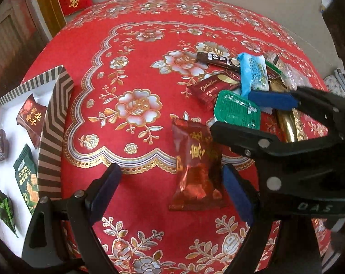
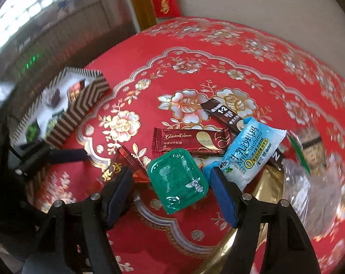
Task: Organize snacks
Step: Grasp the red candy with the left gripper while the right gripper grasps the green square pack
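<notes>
the left gripper (image 1: 171, 191) is held wide apart over the red tablecloth (image 1: 135, 73), its blue pads standing either side of a dark red candy packet (image 1: 196, 169) without touching it; this placement is judged to be a line-up for a pick. the right gripper (image 2: 171, 196) is likewise seen open, with a green sealed cup (image 2: 178, 180) lying between its pads and no pressure visible on it, so nothing is held by either tool. just beyond the cup, a loose pile of snacks is left unsorted: a blue sachima pack (image 2: 252, 153), a maroon wafer bar (image 2: 191, 141) and a dark sachet (image 2: 220, 113), partly overlapped, with a clear wrapper (image 2: 314, 182) blurred at the right. farther off to the left, a striped box (image 1: 56, 123) is set at the table edge, where a few packets are already laid, apparently as the collecting place. most of the sorting is judged still to be done
</notes>
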### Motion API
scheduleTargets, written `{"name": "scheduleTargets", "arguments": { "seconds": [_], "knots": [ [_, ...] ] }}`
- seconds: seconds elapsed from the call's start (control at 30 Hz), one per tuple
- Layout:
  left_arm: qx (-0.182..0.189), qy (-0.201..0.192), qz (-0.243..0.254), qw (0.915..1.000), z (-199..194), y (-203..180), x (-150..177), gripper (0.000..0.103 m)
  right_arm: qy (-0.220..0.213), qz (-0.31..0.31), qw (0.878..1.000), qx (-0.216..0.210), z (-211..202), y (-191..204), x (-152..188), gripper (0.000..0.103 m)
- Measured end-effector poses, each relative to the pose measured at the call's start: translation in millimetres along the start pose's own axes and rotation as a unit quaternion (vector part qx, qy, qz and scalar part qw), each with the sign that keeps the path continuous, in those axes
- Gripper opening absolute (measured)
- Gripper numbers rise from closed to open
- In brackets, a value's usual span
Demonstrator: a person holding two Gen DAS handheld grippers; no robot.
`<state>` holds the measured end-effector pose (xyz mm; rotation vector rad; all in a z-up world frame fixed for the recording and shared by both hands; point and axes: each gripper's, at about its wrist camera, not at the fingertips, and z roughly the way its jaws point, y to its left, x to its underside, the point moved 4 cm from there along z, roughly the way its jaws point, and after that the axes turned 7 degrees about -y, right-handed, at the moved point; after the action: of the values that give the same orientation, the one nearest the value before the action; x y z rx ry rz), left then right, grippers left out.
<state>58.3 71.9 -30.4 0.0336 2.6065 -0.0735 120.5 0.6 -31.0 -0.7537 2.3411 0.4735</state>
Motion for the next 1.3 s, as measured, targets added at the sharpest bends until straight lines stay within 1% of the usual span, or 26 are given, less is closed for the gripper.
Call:
{"name": "scheduleTargets", "arguments": {
  "seconds": [0.1,0.2,0.3,0.43,0.5,0.57,0.67,0.7,0.77,0.8,0.83,0.97,1.07,1.1,1.13,1.17,1.2,1.27,1.3],
  "knots": [
    [0.0,0.0,0.002,1.0,0,2,1,0.09,0.005,-0.035,0.999,0.011,-1,6,-2,0.071],
    [0.0,0.001,-0.008,1.0,1,7,-2,0.09,0.015,-0.053,0.998,0.017,-1,7,-4,0.07],
    [-0.009,0.0,-0.007,0.9999,1,12,-2,0.09,0.023,-0.071,0.997,0.024,-1,4,-5,0.07],
    [-0.021,0.001,0.003,0.9998,3,14,-3,0.09,0.028,-0.073,0.997,0.018,1,4,-3,0.07],
    [-0.02,0.001,0.012,0.9997,3,12,-4,0.09,0.029,-0.072,0.997,0.014,1,6,-3,0.07],
    [-0.019,-0.01,0.04,0.999,-2,9,-3,0.09,0.027,-0.078,0.996,0.015,1,7,0,0.07],
    [-0.031,-0.022,0.087,0.9955,-5,3,-6,0.09,0.033,-0.071,0.997,0.013,4,4,3,0.069],
    [-0.033,-0.022,0.097,0.9945,-4,1,-7,0.09,0.034,-0.069,0.997,0.015,5,3,3,0.068],
    [-0.024,-0.02,0.111,0.9933,-2,-3,-8,0.09,0.038,-0.061,0.997,0.012,8,2,3,0.062],
    [-0.021,-0.019,0.122,0.9921,-1,-5,-8,0.09,0.039,-0.059,0.997,0.009,9,3,2,0.056],
    [-0.022,-0.018,0.138,0.99,1,-9,-7,0.09,0.039,-0.06,0.997,0.011,10,4,2,0.053],
    [-0.033,-0.032,0.194,0.9799,0,-21,-10,0.09,0.042,-0.065,0.997,0.017,12,5,4,0.052],
    [-0.036,-0.041,0.228,0.9721,-2,-28,-11,0.09,0.035,-0.05,0.998,0.019,11,2,6,0.049],
    [-0.031,-0.042,0.227,0.9725,-2,-29,-12,0.086,0.033,-0.045,0.998,0.021,10,2,7,0.048],
    [-0.017,-0.041,0.222,0.974,-2,-29,-13,0.078,0.03,-0.041,0.998,0.025,9,2,8,0.046],
    [0.013,-0.033,0.209,0.9772,-3,-29,-13,0.06,0.027,-0.041,0.998,0.031,8,3,10,0.045],
    [0.022,-0.03,0.201,0.9788,-4,-29,-12,0.044,0.024,-0.042,0.998,0.039,6,4,12,0.045],
    [0.022,-0.031,0.198,0.9795,-6,-29,-10,0.04,0.017,-0.036,0.998,0.045,2,6,18,0.044],
    [0.021,-0.033,0.197,0.9797,-6,-30,-9,0.039,0.013,-0.028,0.998,0.046,0,6,20,0.044]
  ]
}}
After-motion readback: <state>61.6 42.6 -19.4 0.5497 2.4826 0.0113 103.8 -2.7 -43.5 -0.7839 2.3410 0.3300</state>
